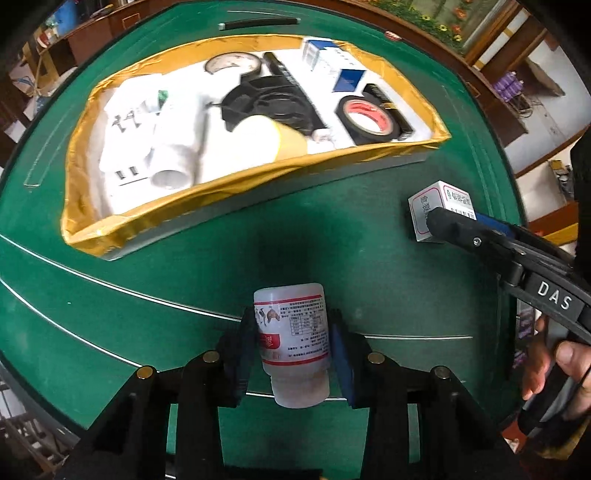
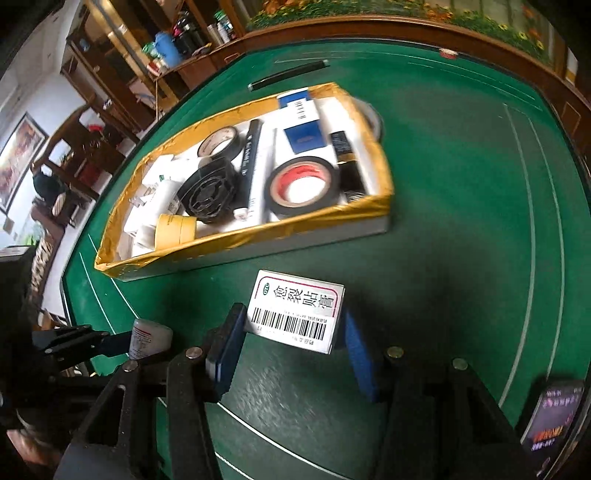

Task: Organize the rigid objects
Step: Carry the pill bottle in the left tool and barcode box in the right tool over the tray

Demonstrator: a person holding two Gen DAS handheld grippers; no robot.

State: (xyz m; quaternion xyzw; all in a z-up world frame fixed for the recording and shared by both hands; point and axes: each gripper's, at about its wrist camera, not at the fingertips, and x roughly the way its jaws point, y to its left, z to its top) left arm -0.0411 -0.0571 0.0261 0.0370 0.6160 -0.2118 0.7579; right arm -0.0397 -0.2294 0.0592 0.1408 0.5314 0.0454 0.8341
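My left gripper (image 1: 293, 343) is shut on a white plastic bottle (image 1: 291, 332) with a red and white label, held above the green table; it also shows in the right wrist view (image 2: 149, 338). My right gripper (image 2: 293, 332) is shut on a small white box (image 2: 295, 312) with a barcode and red-framed print, also seen in the left wrist view (image 1: 439, 206). A gold-rimmed tray (image 1: 177, 199) lies ahead, holding tape rolls, a black fan, a pen and boxes; its rim also shows in the right wrist view (image 2: 236, 236).
A black pen (image 1: 258, 24) lies on the table beyond the tray. A tape roll (image 2: 373, 118) sits behind the tray's far right corner. A dark packet (image 2: 554, 421) lies at the table's right edge. Green felt (image 2: 461, 221) stretches right of the tray.
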